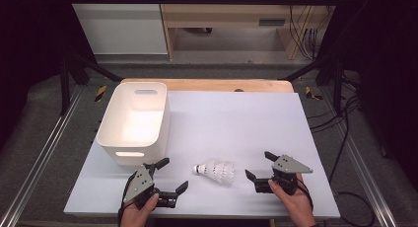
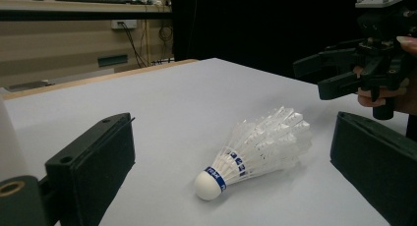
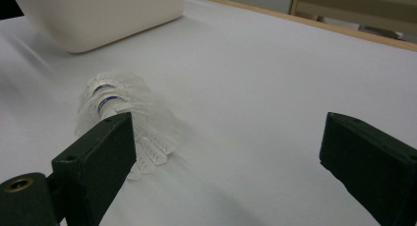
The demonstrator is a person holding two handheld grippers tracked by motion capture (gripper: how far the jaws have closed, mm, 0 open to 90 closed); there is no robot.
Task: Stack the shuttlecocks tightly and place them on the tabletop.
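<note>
High view is showing a table (image 1: 236, 113) under a pale sheet, its wooden edge showing at the far side, standing on grey floor with a wooden desk (image 1: 222, 15) and dangling cables (image 1: 303, 34) beyond; a white bin (image 1: 133, 123) is sitting at the table's left, and its inside is looking bare. A white shuttlecock (image 1: 215, 171) is lying on its side near the front edge, cork pointing left, between the left tongs (image 1: 166, 175) and the right tongs (image 1: 261, 167); both are gaping wide apart, touching nothing.
</note>
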